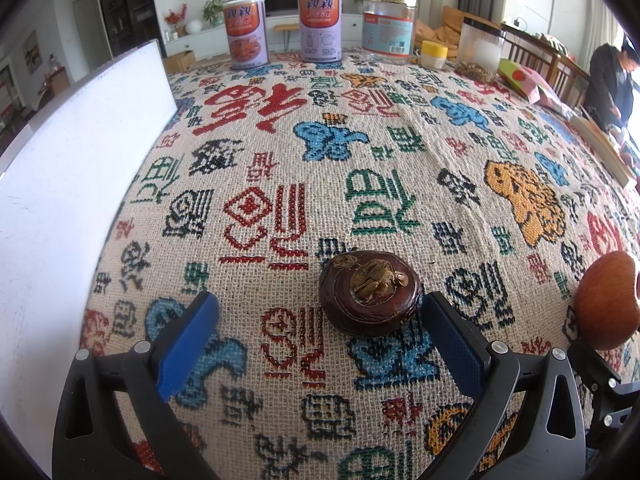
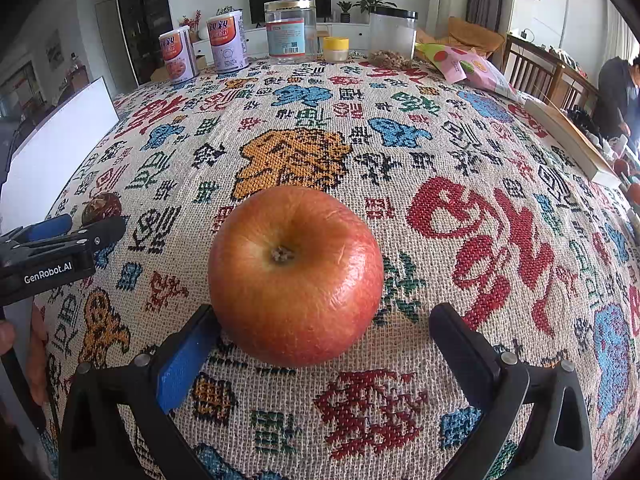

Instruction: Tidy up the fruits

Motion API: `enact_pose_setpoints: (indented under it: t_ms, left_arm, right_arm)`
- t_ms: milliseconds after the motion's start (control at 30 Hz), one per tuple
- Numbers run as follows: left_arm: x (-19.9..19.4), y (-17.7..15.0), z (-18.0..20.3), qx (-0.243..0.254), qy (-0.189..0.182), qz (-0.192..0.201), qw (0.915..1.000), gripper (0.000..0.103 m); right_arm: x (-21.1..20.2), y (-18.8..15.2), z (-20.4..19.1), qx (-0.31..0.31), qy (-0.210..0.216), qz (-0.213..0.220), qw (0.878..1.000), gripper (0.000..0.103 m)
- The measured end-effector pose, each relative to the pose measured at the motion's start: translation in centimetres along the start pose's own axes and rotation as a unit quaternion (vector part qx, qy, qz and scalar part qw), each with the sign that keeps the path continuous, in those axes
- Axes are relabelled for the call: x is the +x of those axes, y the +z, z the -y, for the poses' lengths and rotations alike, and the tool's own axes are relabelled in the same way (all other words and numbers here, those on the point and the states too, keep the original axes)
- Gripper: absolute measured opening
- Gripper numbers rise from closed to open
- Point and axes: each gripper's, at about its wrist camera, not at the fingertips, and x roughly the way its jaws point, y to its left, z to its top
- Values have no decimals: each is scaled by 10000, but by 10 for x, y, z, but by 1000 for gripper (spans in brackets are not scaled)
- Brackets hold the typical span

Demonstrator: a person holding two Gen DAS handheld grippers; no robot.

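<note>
A dark brown water chestnut (image 1: 370, 293) lies on the patterned tablecloth just ahead of my left gripper (image 1: 320, 312), close to its right finger. That gripper is open, nothing between its blue pads. A red apple (image 2: 295, 274) sits stem-up on the cloth in front of my right gripper (image 2: 324, 324), which is open; the apple's lower left edge is at the left pad (image 2: 182, 360). In the left wrist view the apple (image 1: 606, 300) shows at the right edge. In the right wrist view the left gripper (image 2: 76, 226) and the chestnut (image 2: 102, 207) appear at far left.
A white board (image 1: 60, 200) stands along the table's left side. Two cans (image 1: 247, 32), a clear jar (image 1: 390, 26), a yellow-lidded cup (image 1: 435, 54) and a black-lidded jar (image 1: 480, 46) line the far edge. Snack bags (image 2: 464, 66) lie far right. A person (image 2: 620, 96) is at the right.
</note>
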Motion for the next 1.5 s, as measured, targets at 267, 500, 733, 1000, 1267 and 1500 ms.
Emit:
enact_pose_setpoints:
  t_ms: [267, 500, 733, 1000, 1267, 1500]
  left_arm:
    - [1, 0, 0, 0, -1, 0, 10000, 102]
    - [1, -1, -1, -9, -19, -6, 10000, 102]
    - [-9, 1, -15, 292, -594, -462, 9967, 101]
    - [1, 10, -4, 470, -655, -694, 9943, 100]
    - [-14, 11, 10, 543, -672, -489, 9951, 45]
    - [-181, -4, -82, -497, -2049, 70, 9775, 46]
  right_arm:
    - [0, 0, 0, -1, -1, -3, 10000, 103]
    - [0, 0, 0, -1, 0, -5, 10000, 103]
    - [0, 0, 1, 5, 10, -4, 10000, 103]
    - [-6, 1, 6, 137, 219, 71, 9996, 103]
    - [-16, 28, 10, 109, 760, -41, 9970, 68]
    - [-55, 40, -50, -323, 1423, -342, 9887, 69]
